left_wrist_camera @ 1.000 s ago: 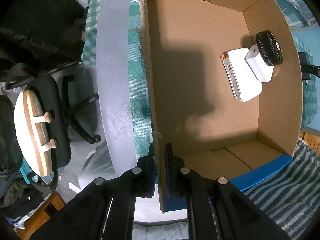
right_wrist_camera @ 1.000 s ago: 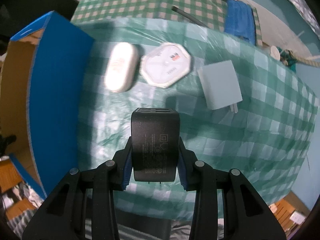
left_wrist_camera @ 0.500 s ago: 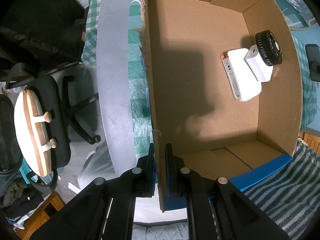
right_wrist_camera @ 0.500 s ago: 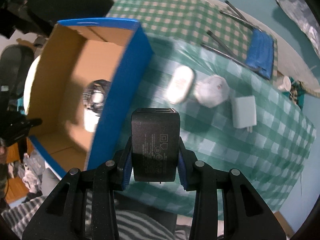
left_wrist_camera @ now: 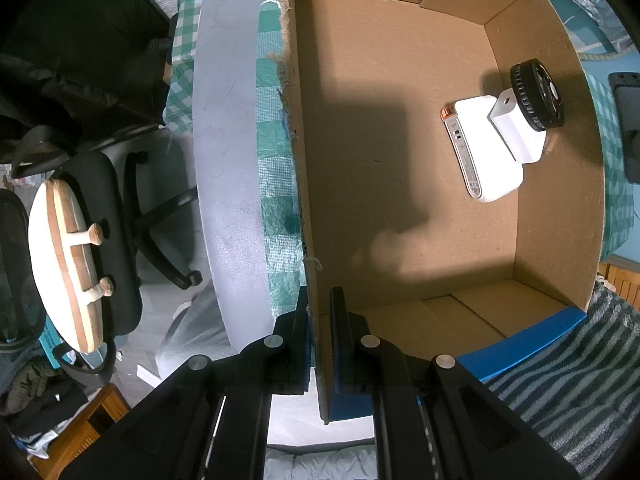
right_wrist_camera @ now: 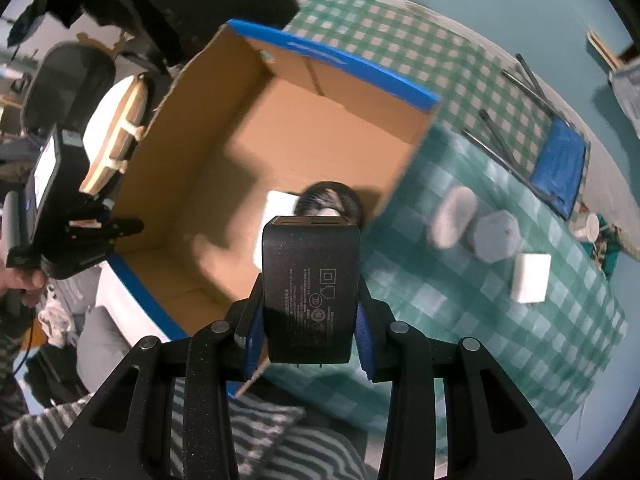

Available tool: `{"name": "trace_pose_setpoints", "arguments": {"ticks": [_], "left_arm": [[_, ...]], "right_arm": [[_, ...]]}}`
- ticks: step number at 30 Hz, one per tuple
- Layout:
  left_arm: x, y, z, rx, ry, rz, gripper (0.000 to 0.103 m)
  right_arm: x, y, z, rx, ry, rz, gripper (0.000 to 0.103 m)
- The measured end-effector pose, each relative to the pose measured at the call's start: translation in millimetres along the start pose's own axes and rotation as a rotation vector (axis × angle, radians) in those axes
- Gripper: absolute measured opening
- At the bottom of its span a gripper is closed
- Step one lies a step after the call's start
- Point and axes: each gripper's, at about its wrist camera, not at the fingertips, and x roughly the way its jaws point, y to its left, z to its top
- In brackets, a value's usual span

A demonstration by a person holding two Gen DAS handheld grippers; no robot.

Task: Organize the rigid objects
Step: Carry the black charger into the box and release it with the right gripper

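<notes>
Left gripper (left_wrist_camera: 319, 340) clamped on side wall of open brown cardboard box with blue outer faces (left_wrist_camera: 400, 208). Black rectangular plug-in charger (right_wrist_camera: 311, 288) gripped between blue pads of right gripper (right_wrist_camera: 310, 322), held above box edge. Inside box: white power bank (left_wrist_camera: 486, 156), white adapter (left_wrist_camera: 518, 134), black round disc (left_wrist_camera: 536, 94). White oval case (right_wrist_camera: 452, 216), grey octagonal device (right_wrist_camera: 496, 238), white square block (right_wrist_camera: 530, 278) left on green checked tablecloth (right_wrist_camera: 520, 340).

A black office chair (left_wrist_camera: 100, 216) stands beside the surface, a white and wood board (left_wrist_camera: 64, 264) with two pegs lying on its seat. A green checked cloth (right_wrist_camera: 500, 240) covers the surface, where a blue folded item (right_wrist_camera: 558, 168) with dark rods (right_wrist_camera: 504, 148) lies near the far edge.
</notes>
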Motion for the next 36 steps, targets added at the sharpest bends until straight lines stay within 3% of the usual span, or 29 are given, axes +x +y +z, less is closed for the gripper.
{"name": "trace_pose_setpoints", "arguments": {"ticks": [12, 21, 31, 36], "left_arm": [[0.6, -1.5, 0.5, -0.001, 0.003, -0.005, 0.008], [0.3, -3.1, -0.1, -0.006, 0.002, -0.008, 0.008], [1.6, -2.6, -3.2, -0.005, 0.004, -0.010, 0.008], [1.8, -3.3, -3.9, -0.004, 0.005, -0.006, 0.008]], "right_arm": [[34.0, 26.8, 3.9, -0.037, 0.056, -0.006, 0.037], [56.7, 22.1, 3.2, -0.027, 0.084, -0.036, 0.037], [47.5, 16.0, 5.1, -0.016, 0.051, -0.024, 0.038], [40.4, 16.1, 4.6, -0.019, 0.026, -0.033, 0.051]]}}
